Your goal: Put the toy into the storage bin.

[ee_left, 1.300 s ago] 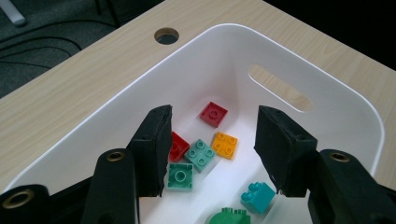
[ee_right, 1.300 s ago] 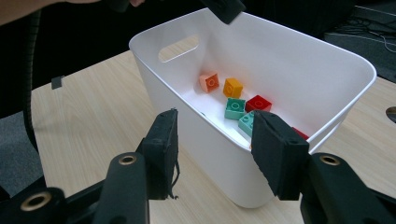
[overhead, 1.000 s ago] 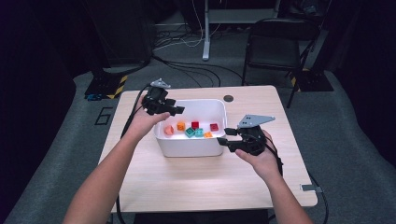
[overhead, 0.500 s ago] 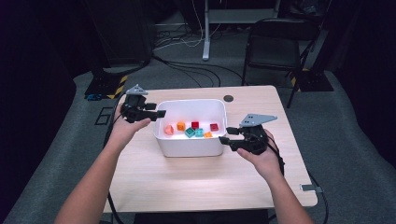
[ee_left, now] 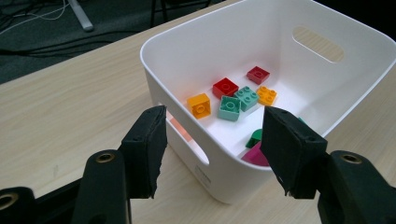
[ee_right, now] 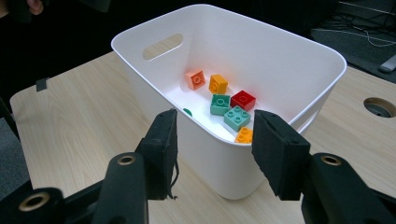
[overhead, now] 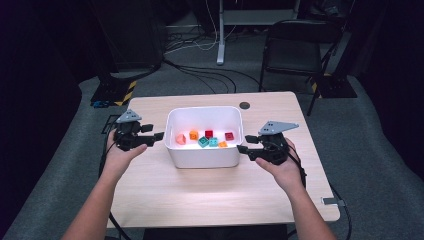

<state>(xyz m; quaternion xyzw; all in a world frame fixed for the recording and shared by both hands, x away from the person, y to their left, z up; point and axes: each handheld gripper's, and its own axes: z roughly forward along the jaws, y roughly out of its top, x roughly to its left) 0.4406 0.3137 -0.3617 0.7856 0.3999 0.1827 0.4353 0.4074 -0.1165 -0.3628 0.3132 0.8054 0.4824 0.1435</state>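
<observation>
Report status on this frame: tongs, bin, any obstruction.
Left tongs open, empty, beside white bin. Right tongs open, empty, at opposite wall. Bricks inside. Nothing in the way.

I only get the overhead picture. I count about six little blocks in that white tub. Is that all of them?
Observer: No. The left gripper view shows a magenta piece and a dark green piece tucked against the white tub's wall nearest that gripper.
Operator: Is either claw holding anything?
Observer: No. The left gripper's jaws have just been opening with nothing between them, and the right gripper is open and bare too.
Operator: How would one lift the tub?
Observer: Oval handle slots are cut in its end walls.
</observation>
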